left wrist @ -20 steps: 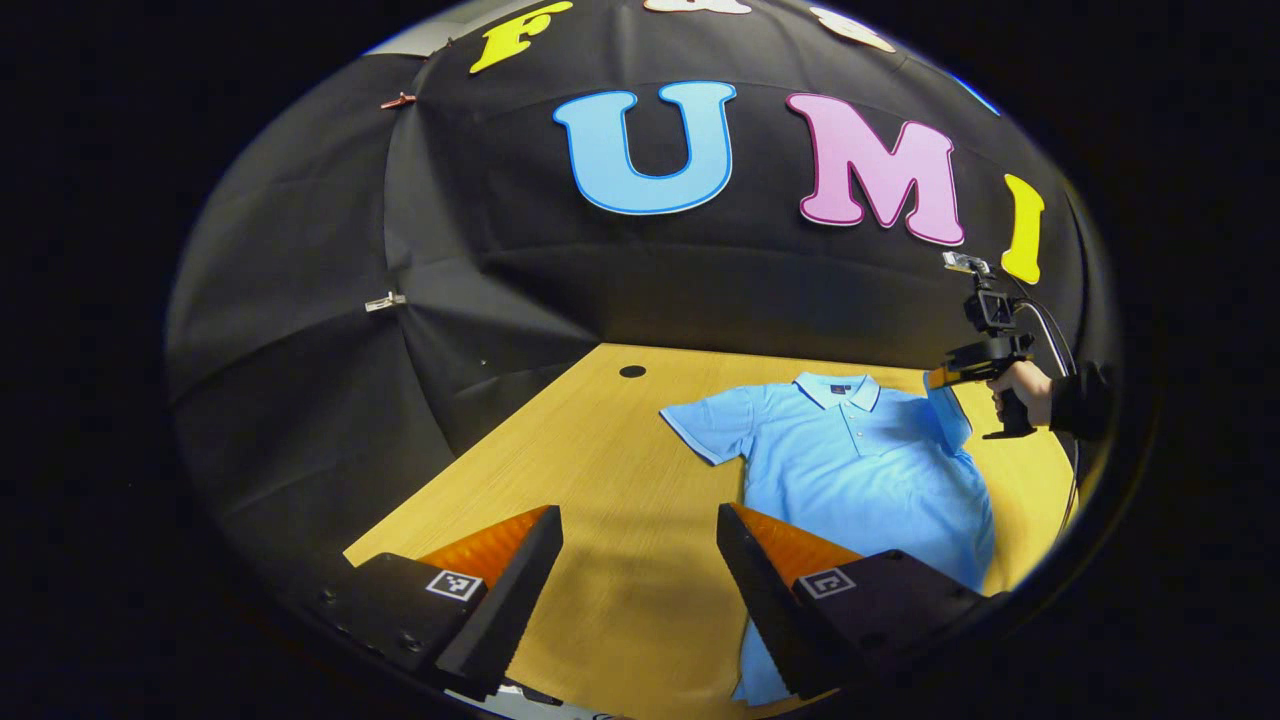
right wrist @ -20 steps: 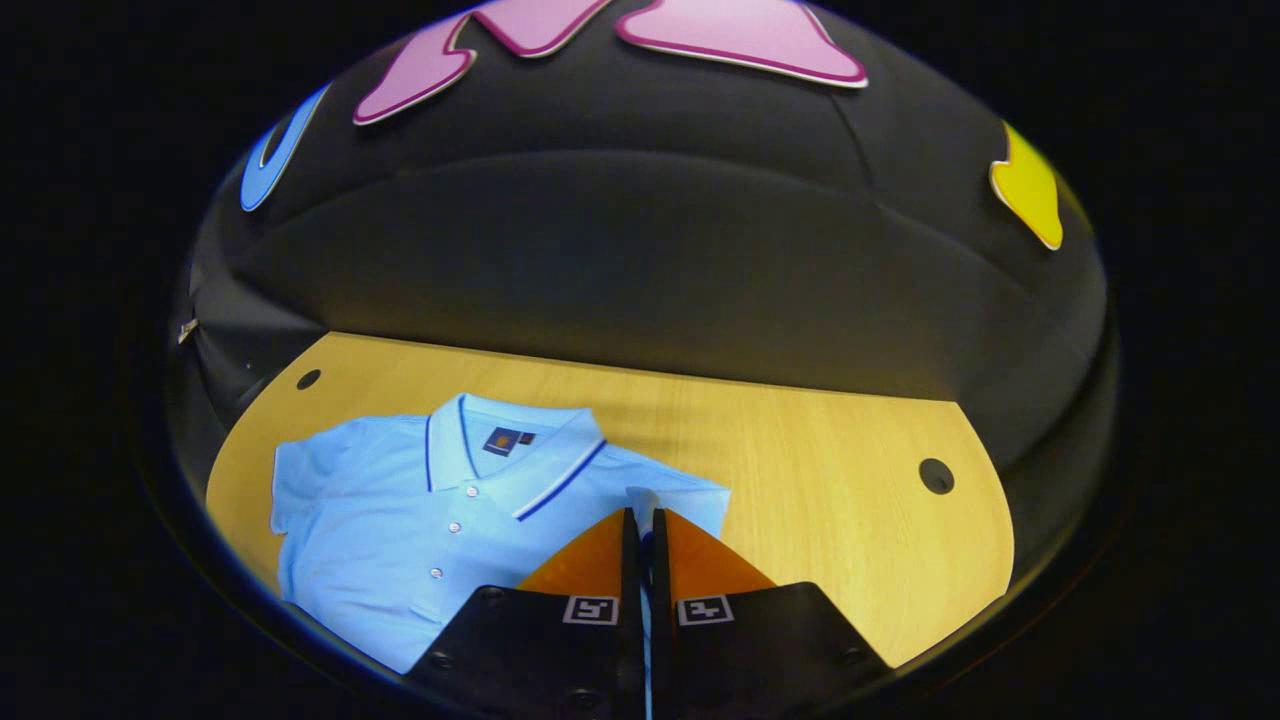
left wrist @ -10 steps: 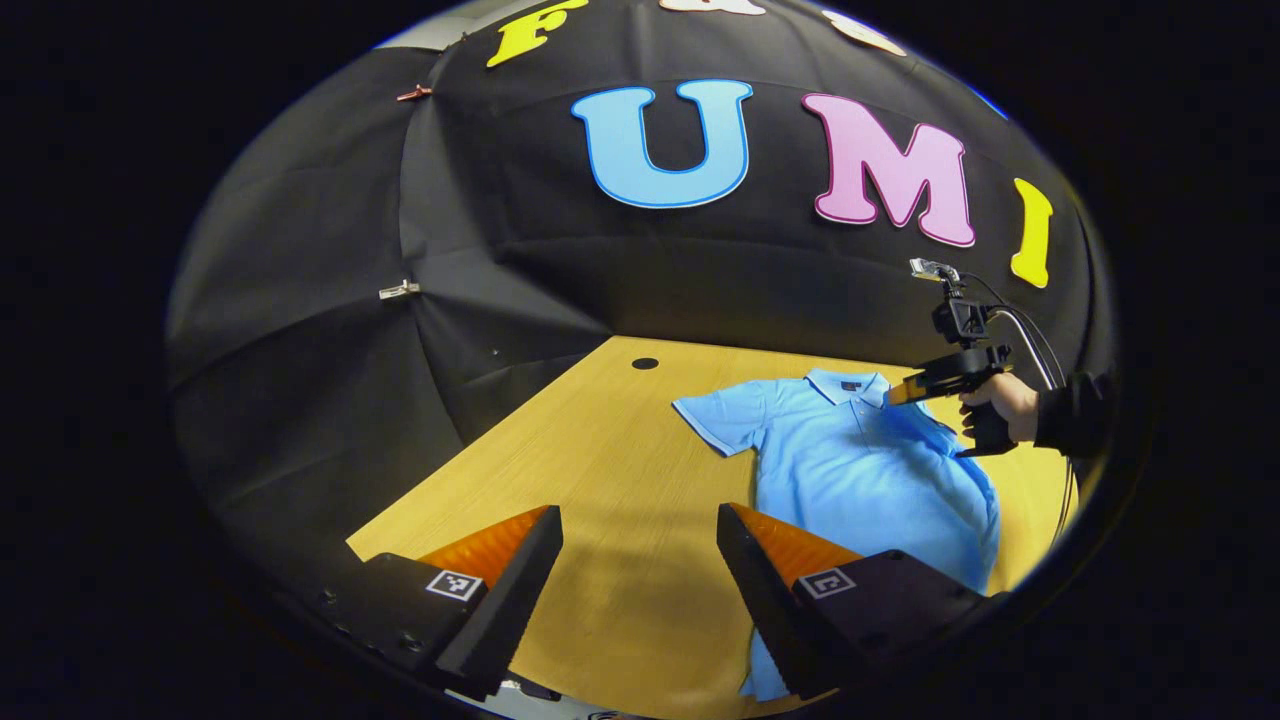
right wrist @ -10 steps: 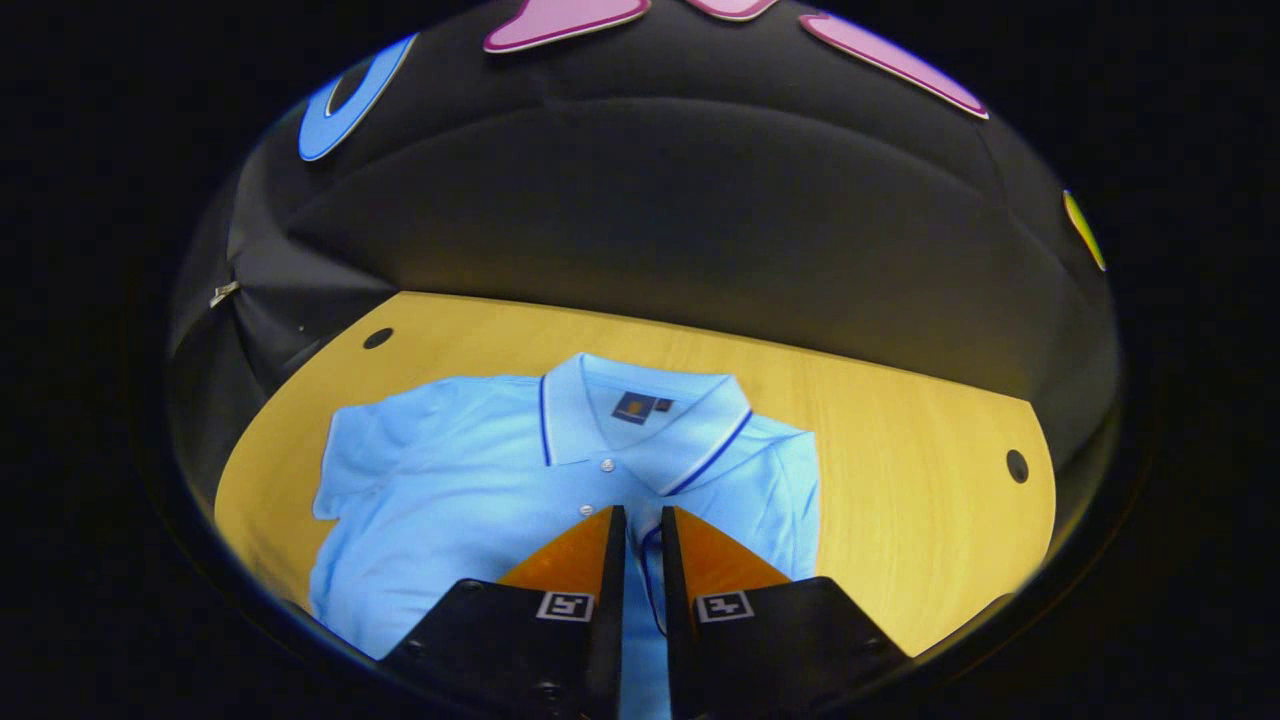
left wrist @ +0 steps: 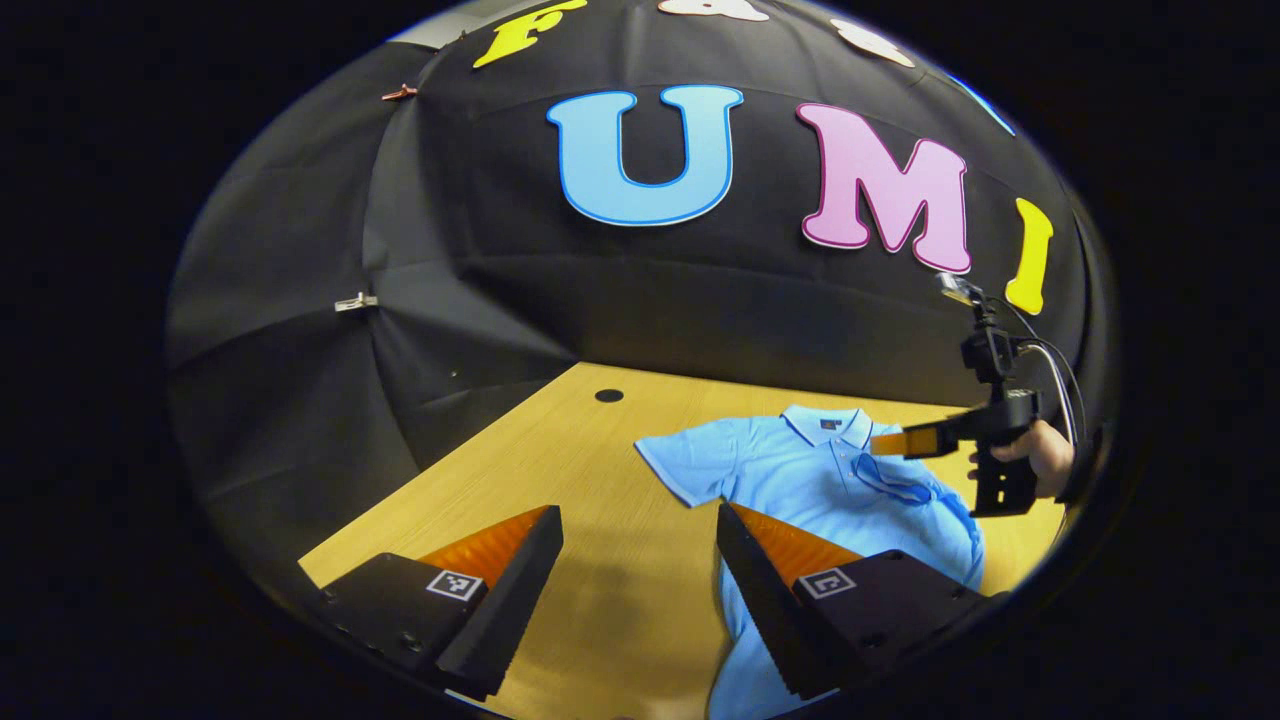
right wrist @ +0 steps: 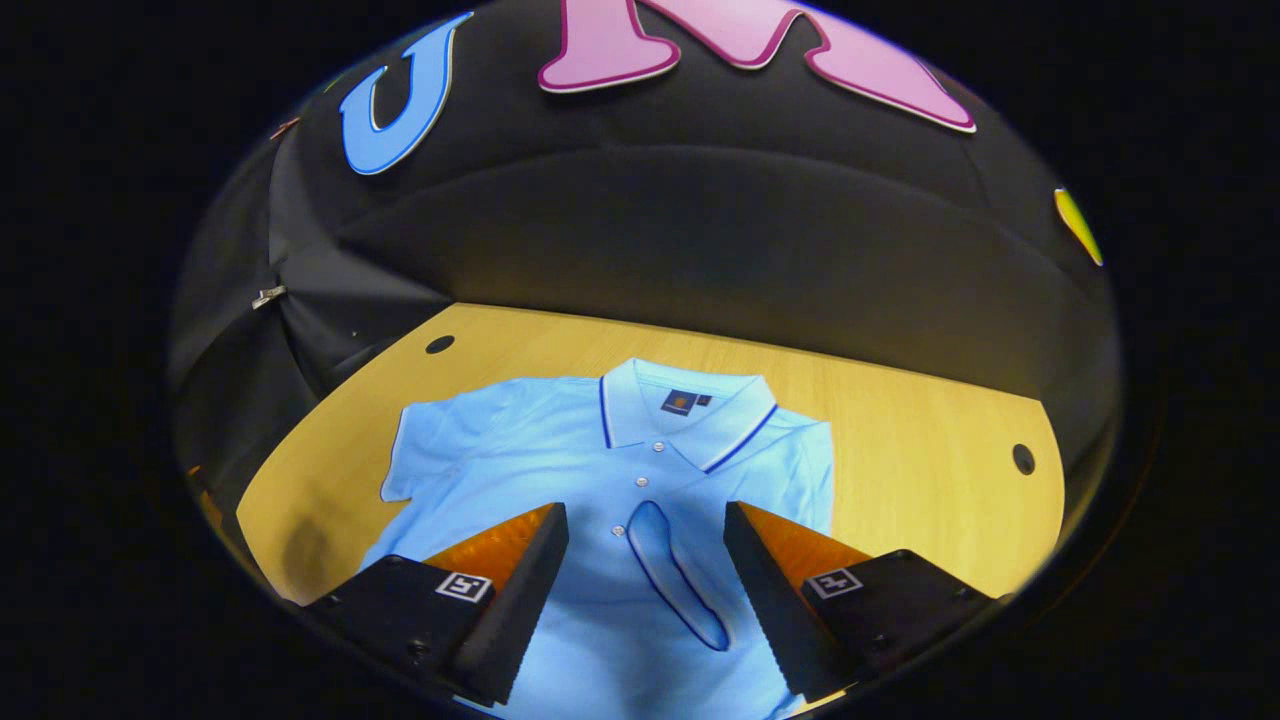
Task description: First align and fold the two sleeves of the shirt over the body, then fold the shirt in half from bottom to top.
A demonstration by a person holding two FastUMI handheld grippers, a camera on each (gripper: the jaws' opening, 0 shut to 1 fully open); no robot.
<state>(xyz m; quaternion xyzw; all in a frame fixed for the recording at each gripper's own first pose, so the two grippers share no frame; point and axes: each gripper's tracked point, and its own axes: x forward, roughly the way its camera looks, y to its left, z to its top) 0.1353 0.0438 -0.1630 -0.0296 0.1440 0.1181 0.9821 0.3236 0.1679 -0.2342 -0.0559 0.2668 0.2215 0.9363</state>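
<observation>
Wooden table (right wrist: 920, 450), round holes near back edge; light-blue polo shirt (right wrist: 520, 470) flat on it.

Shirt (right wrist: 520, 470) hem cut off by lower edge; collar label (right wrist: 679, 402) too small, perhaps a logo.

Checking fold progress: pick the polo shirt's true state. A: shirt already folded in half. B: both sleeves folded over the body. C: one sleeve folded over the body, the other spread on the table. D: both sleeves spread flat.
C: one sleeve lies across the polo shirt; the other sleeve lies spread on the table.
</observation>
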